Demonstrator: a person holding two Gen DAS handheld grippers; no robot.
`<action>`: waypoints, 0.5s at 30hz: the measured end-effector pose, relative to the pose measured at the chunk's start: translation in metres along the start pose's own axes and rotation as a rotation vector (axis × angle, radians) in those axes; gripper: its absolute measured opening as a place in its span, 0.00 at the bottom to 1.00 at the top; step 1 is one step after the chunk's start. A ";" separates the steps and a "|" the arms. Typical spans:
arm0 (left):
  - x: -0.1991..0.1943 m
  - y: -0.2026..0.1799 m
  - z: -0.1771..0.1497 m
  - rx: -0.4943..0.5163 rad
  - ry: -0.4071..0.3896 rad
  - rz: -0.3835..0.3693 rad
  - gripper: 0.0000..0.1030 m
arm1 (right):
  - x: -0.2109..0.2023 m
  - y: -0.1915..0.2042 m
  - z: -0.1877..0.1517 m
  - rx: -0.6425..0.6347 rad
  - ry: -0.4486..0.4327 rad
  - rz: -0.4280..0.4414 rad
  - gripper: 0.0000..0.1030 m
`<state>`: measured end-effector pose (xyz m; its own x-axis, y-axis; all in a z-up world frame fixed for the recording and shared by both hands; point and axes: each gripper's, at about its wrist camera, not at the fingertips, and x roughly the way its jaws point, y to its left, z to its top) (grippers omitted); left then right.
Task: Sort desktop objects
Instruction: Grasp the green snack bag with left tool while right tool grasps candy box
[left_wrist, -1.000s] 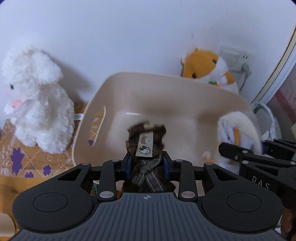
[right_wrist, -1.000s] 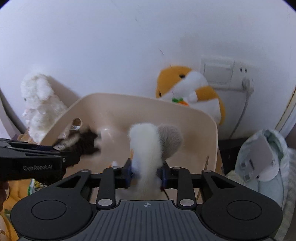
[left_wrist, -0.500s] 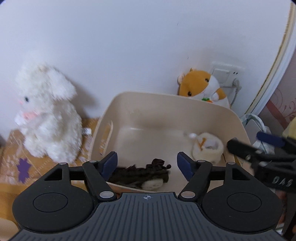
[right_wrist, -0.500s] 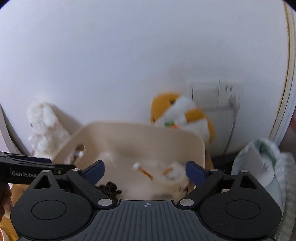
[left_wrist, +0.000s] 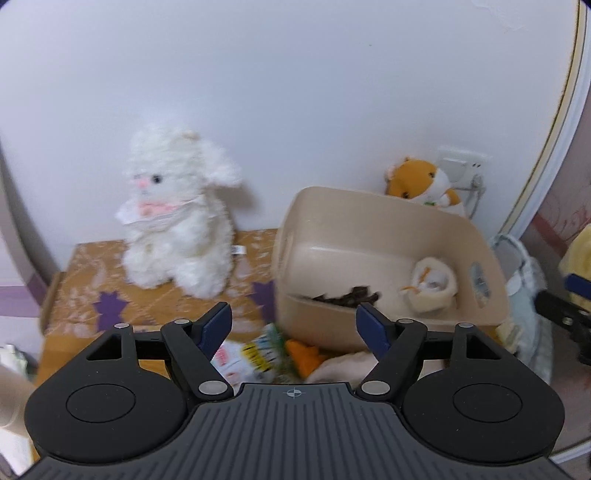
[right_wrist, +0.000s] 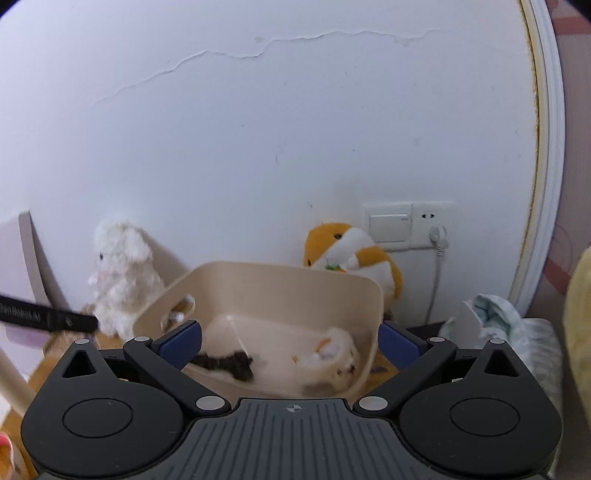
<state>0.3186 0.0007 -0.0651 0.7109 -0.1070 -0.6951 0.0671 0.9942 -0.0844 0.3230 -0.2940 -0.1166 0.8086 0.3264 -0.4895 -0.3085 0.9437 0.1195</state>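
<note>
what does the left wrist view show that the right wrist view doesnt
Only the left wrist view: colourful packets and an orange item lying in front of the bin, between its gripper's opening jaws.

Only the right wrist view: the wall switch and a crack in the wall.

Both: the beige bin holding a dark toy and a cream toy, the white plush, the orange hamster plush.

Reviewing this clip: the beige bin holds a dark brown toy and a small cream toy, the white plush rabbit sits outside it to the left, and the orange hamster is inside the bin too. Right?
Not quite. The orange hamster sits outside the beige bin, behind its far wall against the white wall, as the right wrist view shows. The dark brown toy and small cream toy are inside, and the white plush rabbit sits outside to the left.
</note>
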 end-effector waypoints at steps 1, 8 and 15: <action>-0.001 0.004 -0.004 0.002 0.008 0.012 0.80 | -0.004 0.000 -0.004 -0.016 0.013 -0.001 1.00; 0.016 0.029 -0.036 0.039 0.081 0.042 0.81 | -0.020 0.002 -0.037 -0.109 0.131 0.004 1.00; 0.057 0.044 -0.055 0.107 0.174 0.042 0.81 | 0.003 -0.011 -0.072 -0.060 0.327 -0.023 1.00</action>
<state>0.3231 0.0380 -0.1476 0.5836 -0.0564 -0.8101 0.1206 0.9925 0.0178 0.2924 -0.3070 -0.1811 0.6152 0.2616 -0.7437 -0.3290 0.9425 0.0593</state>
